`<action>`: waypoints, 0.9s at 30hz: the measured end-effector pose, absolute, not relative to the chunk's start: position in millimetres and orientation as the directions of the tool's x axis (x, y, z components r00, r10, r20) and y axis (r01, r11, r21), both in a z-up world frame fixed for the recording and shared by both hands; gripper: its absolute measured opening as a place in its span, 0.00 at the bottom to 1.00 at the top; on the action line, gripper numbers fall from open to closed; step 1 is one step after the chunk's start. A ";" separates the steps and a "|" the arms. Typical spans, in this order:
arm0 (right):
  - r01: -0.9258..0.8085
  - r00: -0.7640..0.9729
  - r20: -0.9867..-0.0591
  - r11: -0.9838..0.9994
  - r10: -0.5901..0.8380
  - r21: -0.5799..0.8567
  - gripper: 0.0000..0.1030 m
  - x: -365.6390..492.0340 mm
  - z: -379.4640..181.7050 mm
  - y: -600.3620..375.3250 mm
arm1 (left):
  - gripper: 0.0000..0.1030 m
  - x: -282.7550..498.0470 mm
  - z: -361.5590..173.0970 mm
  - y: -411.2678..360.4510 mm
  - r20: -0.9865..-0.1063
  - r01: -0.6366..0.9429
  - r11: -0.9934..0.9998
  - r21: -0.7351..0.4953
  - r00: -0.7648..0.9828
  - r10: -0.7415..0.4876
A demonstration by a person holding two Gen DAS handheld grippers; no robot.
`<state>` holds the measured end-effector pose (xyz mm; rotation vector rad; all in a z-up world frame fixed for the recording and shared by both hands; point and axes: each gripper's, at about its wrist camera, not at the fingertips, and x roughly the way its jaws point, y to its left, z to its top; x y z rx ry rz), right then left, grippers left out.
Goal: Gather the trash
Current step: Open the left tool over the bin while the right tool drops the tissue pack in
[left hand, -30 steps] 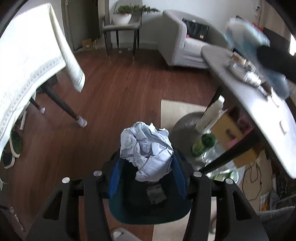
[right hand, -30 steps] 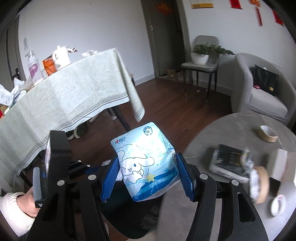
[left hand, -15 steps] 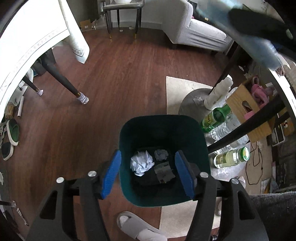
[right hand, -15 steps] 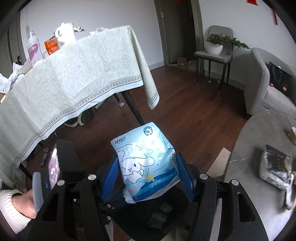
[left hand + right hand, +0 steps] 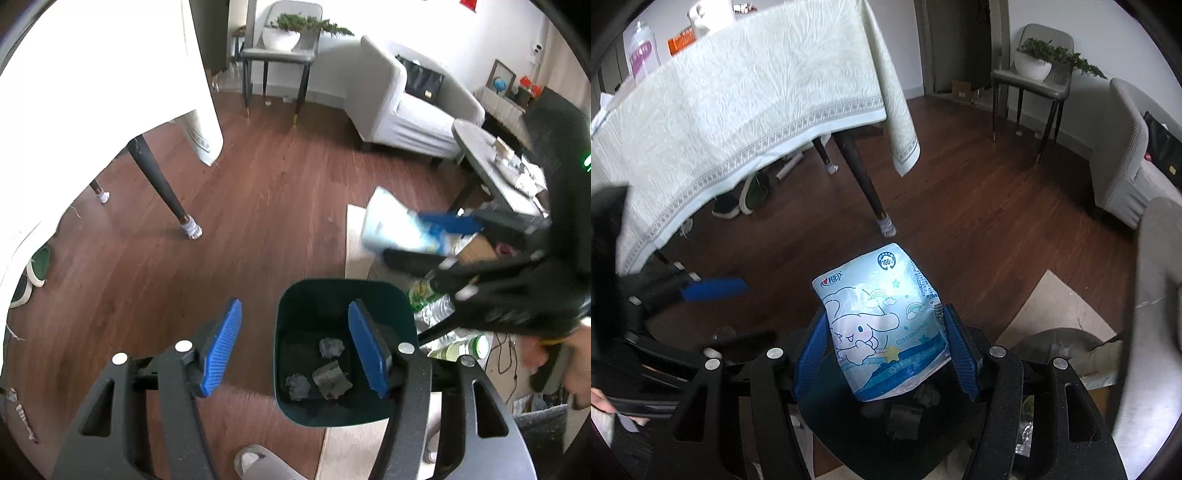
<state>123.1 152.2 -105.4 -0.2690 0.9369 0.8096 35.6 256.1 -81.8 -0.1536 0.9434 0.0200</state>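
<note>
The right gripper [image 5: 884, 354] clamps a pale blue tissue pack [image 5: 882, 325] printed with a cartoon character, its blue pads pressed on both sides. In the right wrist view, the pack sits at centre frame, directly above the dark green trash bin [image 5: 849, 417] at the bottom. The step in hand looks like the drop: the next move calls for lowering a little, then spreading the jaws so the pack falls inside the rim.

The left gripper [image 5: 293, 347] stands empty with its jaws moderately wide, having just opened and then eased in slightly, nothing between them. In its view, the bin [image 5: 343, 291] sits at lower centre, holding a few crumpled grey scraps [image 5: 321, 373]; their material is hard to tell in the shadow.

The floor [image 5: 258, 221] is dark reddish wood. A table with a pale patterned tablecloth [image 5: 738, 96] fills the upper left, and a grey armchair [image 5: 402, 107] stands at upper right.
</note>
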 end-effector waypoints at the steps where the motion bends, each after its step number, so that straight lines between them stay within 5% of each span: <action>1: -0.721 0.322 -0.810 0.681 0.490 0.125 0.60 122.8 -111.3 155.7 | 0.59 34.1 -78.0 257.7 -0.801 -0.087 0.989 -0.124 0.596 -0.048; 12: -0.730 0.263 -0.887 0.679 0.380 0.074 0.60 115.2 -165.2 173.2 | 0.43 25.3 -39.8 257.9 -0.743 -0.098 0.983 -0.156 0.667 -0.051; 22: -0.736 0.227 -0.920 0.675 0.320 0.053 0.61 107.3 -192.0 170.3 | 0.38 21.7 -20.4 242.9 -0.712 -0.056 0.986 -0.159 0.699 -0.075; 27: -0.736 0.240 -0.916 0.676 0.323 0.046 0.70 106.1 -189.2 163.2 | 0.38 21.2 -10.7 239.9 -0.694 -0.063 0.985 -0.158 0.717 -0.066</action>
